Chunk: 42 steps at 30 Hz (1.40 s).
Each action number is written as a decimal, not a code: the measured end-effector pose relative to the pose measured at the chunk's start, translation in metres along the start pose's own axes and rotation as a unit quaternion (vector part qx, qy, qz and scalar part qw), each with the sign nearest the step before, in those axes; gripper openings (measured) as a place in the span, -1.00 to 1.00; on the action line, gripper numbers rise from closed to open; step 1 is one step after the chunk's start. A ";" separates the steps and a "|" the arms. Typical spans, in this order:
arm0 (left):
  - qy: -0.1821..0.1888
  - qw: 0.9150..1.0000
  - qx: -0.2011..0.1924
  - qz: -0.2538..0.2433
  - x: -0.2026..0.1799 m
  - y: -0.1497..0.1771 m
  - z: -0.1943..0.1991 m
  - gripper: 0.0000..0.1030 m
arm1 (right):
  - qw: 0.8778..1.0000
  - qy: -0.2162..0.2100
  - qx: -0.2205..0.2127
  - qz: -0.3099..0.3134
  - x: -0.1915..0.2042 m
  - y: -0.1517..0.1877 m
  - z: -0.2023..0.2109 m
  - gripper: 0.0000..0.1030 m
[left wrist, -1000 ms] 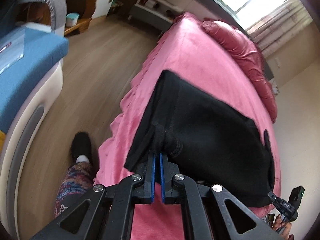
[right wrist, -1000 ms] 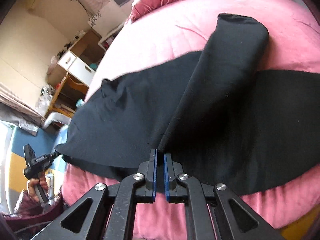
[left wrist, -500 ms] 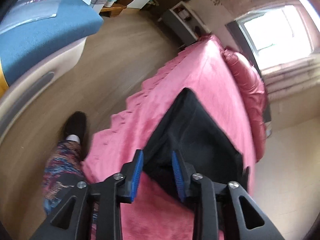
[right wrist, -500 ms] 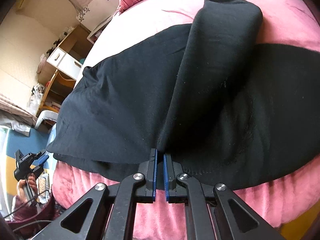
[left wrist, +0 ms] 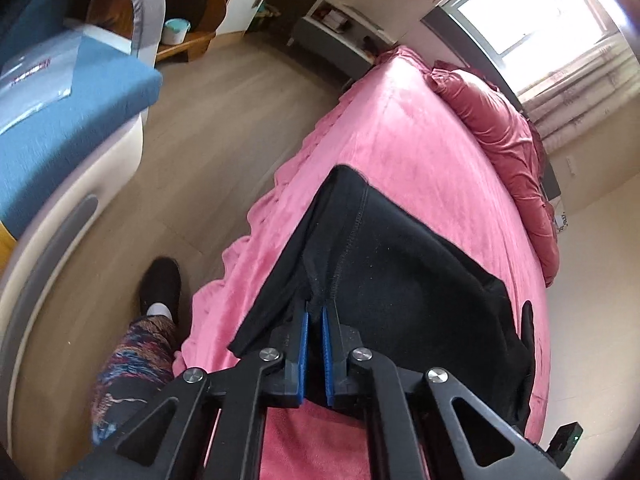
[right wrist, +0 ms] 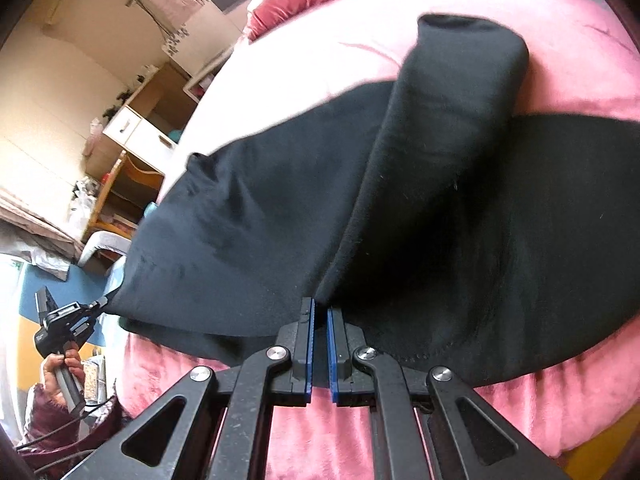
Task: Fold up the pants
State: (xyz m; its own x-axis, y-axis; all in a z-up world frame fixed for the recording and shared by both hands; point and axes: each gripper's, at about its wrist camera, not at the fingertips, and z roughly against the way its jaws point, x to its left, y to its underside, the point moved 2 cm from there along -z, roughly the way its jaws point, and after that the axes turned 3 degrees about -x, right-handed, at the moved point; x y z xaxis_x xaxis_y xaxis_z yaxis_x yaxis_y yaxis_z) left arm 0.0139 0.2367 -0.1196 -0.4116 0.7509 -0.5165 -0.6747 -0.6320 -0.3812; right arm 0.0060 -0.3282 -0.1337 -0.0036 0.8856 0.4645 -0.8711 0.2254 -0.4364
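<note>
A bed covered in a plush pink fleece blanket (left wrist: 420, 148) carries black soft-fabric pants (left wrist: 400, 272), spread near its foot edge with one leg lifted in a tube-like fold (right wrist: 452, 128); a glossy dark-red quilted duvet (left wrist: 504, 136) lies bunched along the bed's far side; the blanket's scalloped hem overhangs a wooden plank floor (left wrist: 208, 152).

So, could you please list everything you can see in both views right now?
pants: one, black, on the bed, near edge pinched up by both tools
bed: one, pink cover
pillow: one, dark pink, far end of bed
sofa: one, blue, across the floor
floor: wood, brown
window: one, bright, beyond the bed
leg: one, patterned, black shoe
left tool: black, blue pads, shut on pants
right tool: same, shut on pants
</note>
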 end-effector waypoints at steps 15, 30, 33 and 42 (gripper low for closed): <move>-0.065 0.997 0.026 0.016 0.026 0.015 -0.017 -0.76 | 0.999 0.016 0.038 -0.004 -0.013 0.025 -0.010 -0.89; 0.004 0.972 0.006 -0.235 -0.106 0.051 -0.010 -0.50 | 0.994 0.091 -0.066 -0.007 -0.039 -0.073 0.050 -0.11; 0.045 0.954 0.052 -0.293 -0.144 0.088 -0.036 -0.50 | 0.990 0.109 -0.084 -0.014 -0.040 -0.112 0.037 -0.10; 0.069 0.918 0.118 -0.373 -0.183 0.137 -0.074 -0.50 | 0.981 0.178 -0.062 -0.040 -0.050 -0.208 -0.051 0.11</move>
State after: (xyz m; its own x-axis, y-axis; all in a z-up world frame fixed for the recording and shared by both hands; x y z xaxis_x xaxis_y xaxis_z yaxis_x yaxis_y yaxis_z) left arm 0.0423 -0.0013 -0.1342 0.2886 0.9163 -0.2776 -0.8579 0.1187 -0.5000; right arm 0.2121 -0.3990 -0.1054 0.2530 0.9437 0.2129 -0.7945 0.3283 -0.5109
